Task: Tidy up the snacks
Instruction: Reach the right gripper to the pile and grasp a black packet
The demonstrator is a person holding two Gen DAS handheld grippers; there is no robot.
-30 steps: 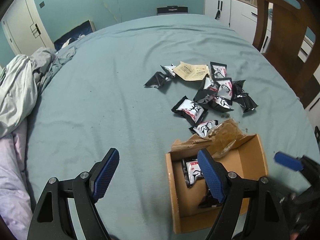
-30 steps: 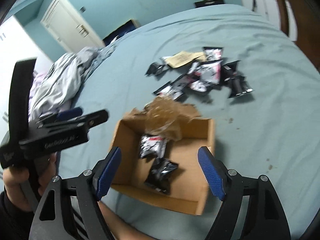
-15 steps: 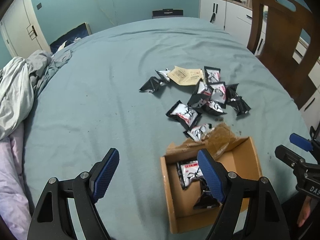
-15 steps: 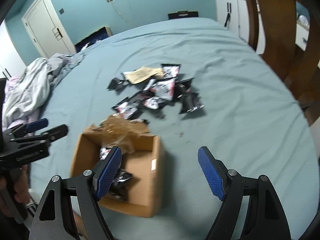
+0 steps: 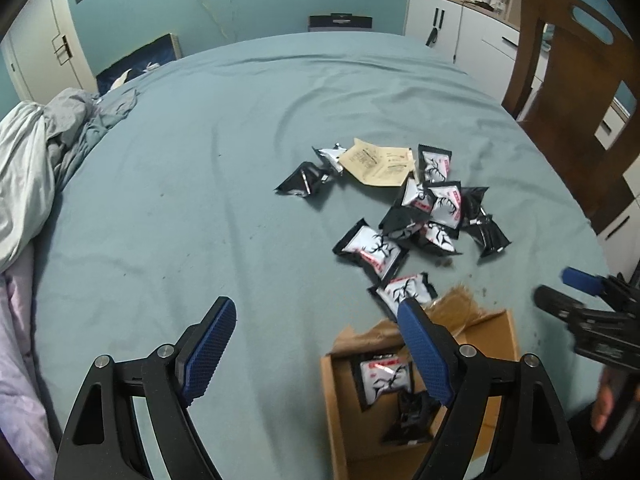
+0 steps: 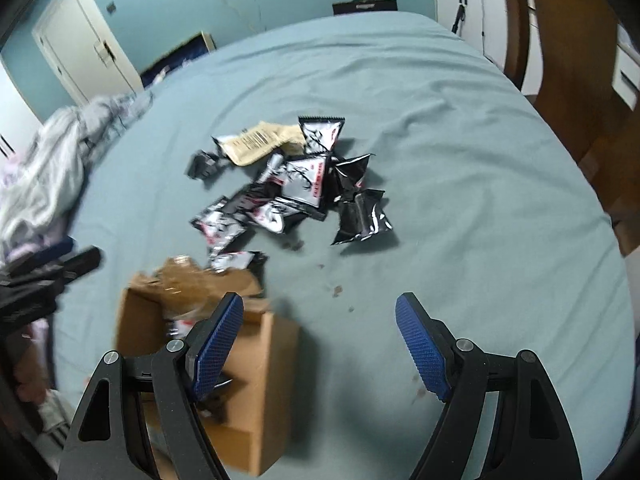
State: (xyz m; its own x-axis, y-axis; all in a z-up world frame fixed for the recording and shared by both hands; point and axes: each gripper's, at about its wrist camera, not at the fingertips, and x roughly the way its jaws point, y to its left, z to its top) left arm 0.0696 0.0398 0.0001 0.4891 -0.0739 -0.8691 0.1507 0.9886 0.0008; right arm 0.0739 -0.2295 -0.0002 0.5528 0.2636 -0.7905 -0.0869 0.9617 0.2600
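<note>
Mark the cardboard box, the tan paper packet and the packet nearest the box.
cardboard box (image 5: pixel 334 408): left wrist view, left wall.
tan packet (image 5: pixel 378 162): left wrist view, middle.
nearest packet (image 5: pixel 404 290): left wrist view, white face.

A bed (image 5: pixel 192 168) covered in a teal sheet fills both views. At centre right of the left wrist view a loose pile of black-and-white snack packets (image 5: pixel 424 216) lies straight on the sheet, with a tan paper sachet (image 5: pixel 378 162) at its upper edge. An open cardboard box (image 5: pixel 336 412) sits at lower right, just below the pile. Crumpled grey bedding (image 5: pixel 44 140) is bunched at the left edge.
</note>
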